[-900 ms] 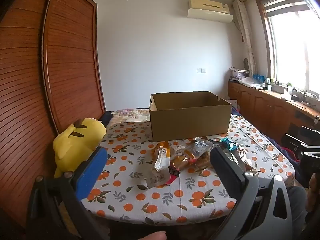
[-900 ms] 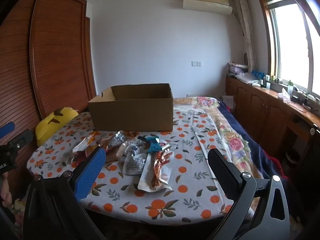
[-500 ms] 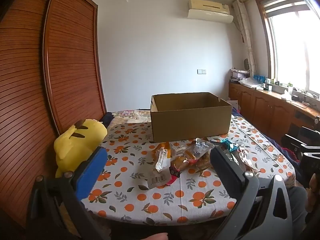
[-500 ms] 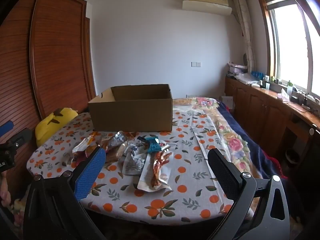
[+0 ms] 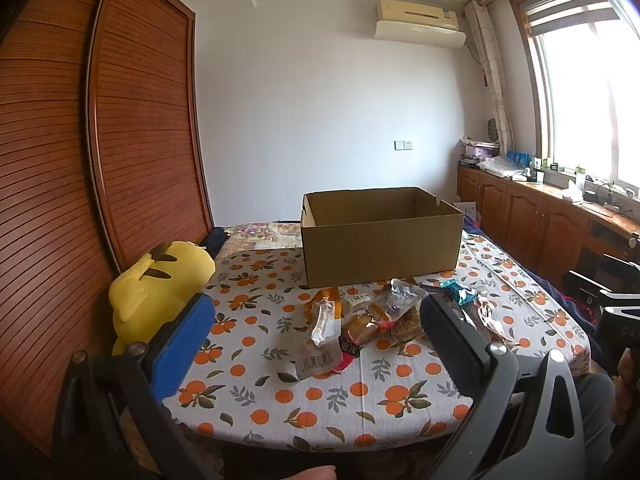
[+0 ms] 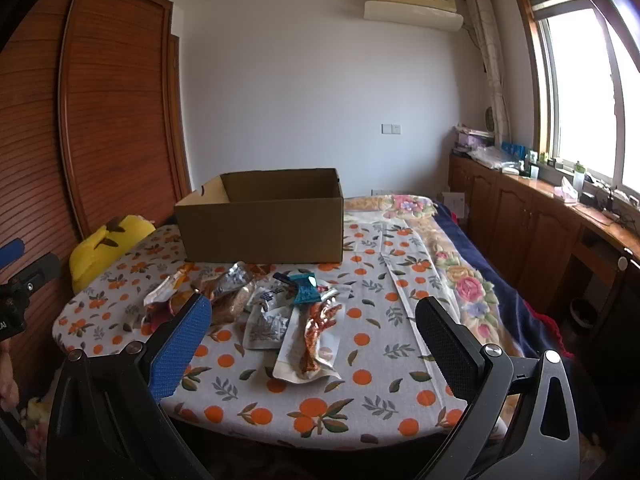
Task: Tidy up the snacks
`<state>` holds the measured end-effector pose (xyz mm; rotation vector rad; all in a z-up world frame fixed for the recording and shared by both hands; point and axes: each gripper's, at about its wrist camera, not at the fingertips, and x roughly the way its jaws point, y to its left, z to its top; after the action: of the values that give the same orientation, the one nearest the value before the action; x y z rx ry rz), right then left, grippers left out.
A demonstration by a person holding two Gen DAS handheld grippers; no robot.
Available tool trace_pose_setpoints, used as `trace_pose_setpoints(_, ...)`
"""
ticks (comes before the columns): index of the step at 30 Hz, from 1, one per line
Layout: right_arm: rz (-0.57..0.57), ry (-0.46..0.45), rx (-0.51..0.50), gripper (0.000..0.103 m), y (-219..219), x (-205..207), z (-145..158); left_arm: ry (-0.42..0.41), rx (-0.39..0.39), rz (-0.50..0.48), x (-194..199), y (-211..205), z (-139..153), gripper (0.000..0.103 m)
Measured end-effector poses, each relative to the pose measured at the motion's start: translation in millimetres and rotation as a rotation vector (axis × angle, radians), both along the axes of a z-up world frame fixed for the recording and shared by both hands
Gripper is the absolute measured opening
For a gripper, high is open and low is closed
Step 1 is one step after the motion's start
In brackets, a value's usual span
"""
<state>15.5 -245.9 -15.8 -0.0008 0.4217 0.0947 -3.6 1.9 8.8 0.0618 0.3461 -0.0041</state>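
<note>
Ahead of my left gripper (image 5: 316, 320), whose jaws stand wide with nothing between them, the snack packets (image 5: 360, 316) lie heaped on the orange-print cloth (image 5: 304, 412), just in front of the open cardboard box (image 5: 380, 248). My right gripper (image 6: 312, 322) gapes likewise, empty, short of the same pile (image 6: 280, 312).

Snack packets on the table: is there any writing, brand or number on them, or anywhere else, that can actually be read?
Nothing reads clearly.
Clear packet: a barcode label, digits too small.
White packets: dark print, blurred.
Teal packet: print too small.
Left gripper's body: white letters cut off at the picture's edge, perhaps "AI".
Cardboard box: no print visible.
</note>
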Motion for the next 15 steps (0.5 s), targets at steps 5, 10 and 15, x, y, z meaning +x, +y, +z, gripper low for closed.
trace_pose_setpoints(5, -0.001, 0.001, -0.001, 0.103, -2.8, -3.6, 5.4, -0.001, -0.001, 0.001, -0.3, 0.2, 0.1, 0.103)
trace_pose_setpoints(10, -0.002, -0.001, -0.001, 0.103, -3.7, -4.2, 5.4, -0.003, 0.002, 0.001, -0.5, -0.4, 0.1, 0.103)
trace_pose_setpoints(15, -0.001, -0.001, -0.003, 0.103, -4.6, -4.8, 5.5, -0.006, 0.004, 0.002, -0.9, 1.0, 4.3, 0.103)
